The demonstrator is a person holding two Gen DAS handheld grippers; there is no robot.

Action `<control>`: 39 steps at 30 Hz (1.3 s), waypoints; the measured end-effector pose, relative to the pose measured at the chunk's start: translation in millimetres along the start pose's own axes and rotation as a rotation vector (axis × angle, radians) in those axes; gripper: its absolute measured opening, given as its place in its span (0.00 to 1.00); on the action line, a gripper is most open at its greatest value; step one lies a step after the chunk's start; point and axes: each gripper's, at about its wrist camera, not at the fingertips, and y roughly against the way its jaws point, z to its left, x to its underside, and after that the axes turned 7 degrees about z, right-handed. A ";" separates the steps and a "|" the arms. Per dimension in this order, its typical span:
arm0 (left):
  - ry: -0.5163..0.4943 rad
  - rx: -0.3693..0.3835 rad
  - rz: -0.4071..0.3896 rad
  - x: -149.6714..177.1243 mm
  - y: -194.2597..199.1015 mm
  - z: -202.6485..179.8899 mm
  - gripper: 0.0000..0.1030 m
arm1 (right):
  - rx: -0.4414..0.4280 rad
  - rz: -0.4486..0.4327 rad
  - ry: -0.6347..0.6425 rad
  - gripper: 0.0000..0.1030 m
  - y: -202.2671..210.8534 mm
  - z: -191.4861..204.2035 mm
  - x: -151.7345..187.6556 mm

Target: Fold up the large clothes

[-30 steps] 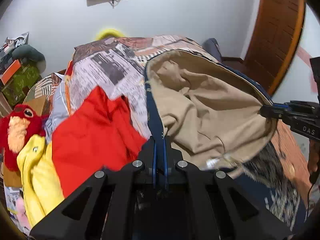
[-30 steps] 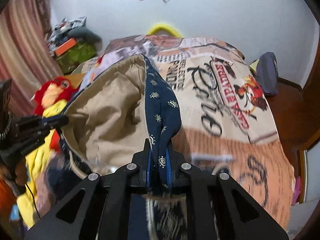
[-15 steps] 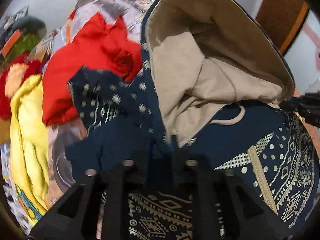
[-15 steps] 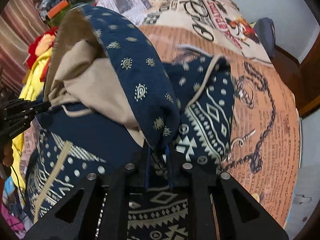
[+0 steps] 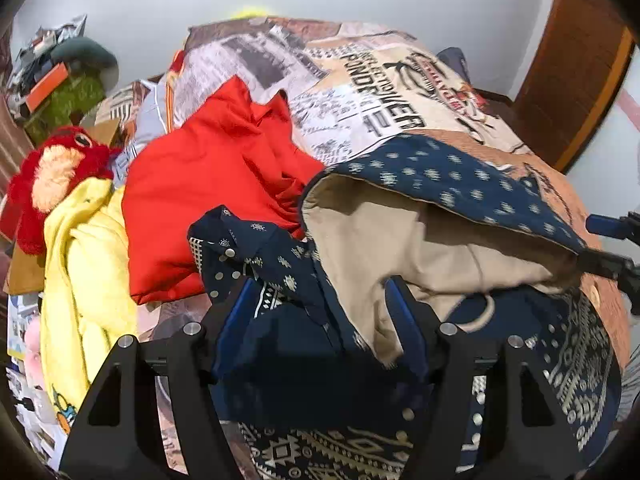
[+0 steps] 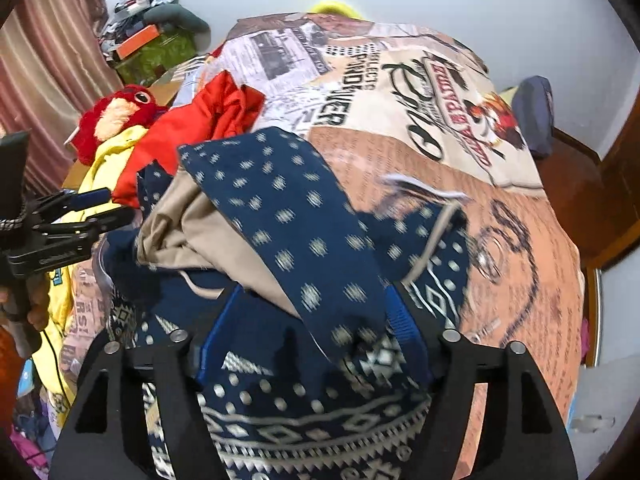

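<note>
red garment (image 5: 208,184), yellow cloth (image 5: 84,264), plush toy (image 5: 52,172)

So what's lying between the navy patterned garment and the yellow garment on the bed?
A crumpled red garment lies between the navy patterned garment and the yellow garment, seen best in the left wrist view.

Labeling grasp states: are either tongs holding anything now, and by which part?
Nothing is held. Both the left tongs and right tongs are opening, pads clear of the navy patterned garment, whose edge still lies between them.
</note>
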 end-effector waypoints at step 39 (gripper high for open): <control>-0.107 0.200 -0.132 29.8 77.9 -36.1 0.06 | -0.199 -0.123 0.028 0.10 61.8 5.0 32.2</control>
